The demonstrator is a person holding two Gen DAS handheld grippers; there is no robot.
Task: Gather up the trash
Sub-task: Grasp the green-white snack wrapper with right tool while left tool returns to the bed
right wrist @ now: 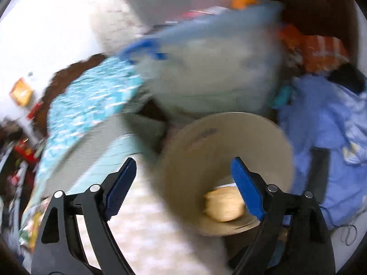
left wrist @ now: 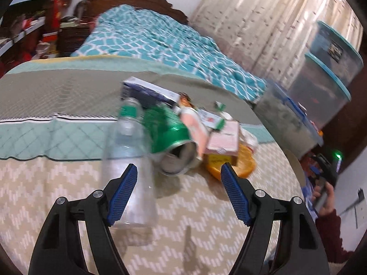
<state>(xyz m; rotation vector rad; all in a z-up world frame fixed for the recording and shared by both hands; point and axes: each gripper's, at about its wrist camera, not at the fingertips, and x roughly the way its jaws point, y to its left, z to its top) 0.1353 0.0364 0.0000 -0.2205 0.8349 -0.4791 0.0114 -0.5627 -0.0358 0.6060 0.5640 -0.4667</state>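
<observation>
- The bed point(left wrist: 57, 119) fills my left wrist view, with a teal patterned blanket point(left wrist: 160, 39) heaped at twelve o'clock and a chevron cover in front.
- Stacked clear storage tubs point(left wrist: 330, 73) stand at two o'clock, beside the curtain point(left wrist: 263, 23).
- In my right wrist view a beige bin point(right wrist: 229, 137) sits dead centre, with a crumpled tan piece of trash point(right wrist: 223, 206) lying at its bottom; everything here is blurred.
- The trash pile lies on the bed at my twelve o'clock: a clear plastic bottle point(left wrist: 128, 160), a crushed green can point(left wrist: 172, 137) touching it at its three o'clock, a dark blue carton point(left wrist: 149, 90) behind, a pink box point(left wrist: 223, 139) and an orange lid point(left wrist: 240, 165) further towards three.
- My left gripper point(left wrist: 179, 174) has its jaws spread wide, gripping nothing; the bottle's base sits by the left finger.
- My right gripper point(right wrist: 183, 167) hangs over the bin, jaws spread and empty.
- At four o'clock in the left view, a hand point(left wrist: 325, 197) in a maroon sleeve holds the other gripper's handle.
</observation>
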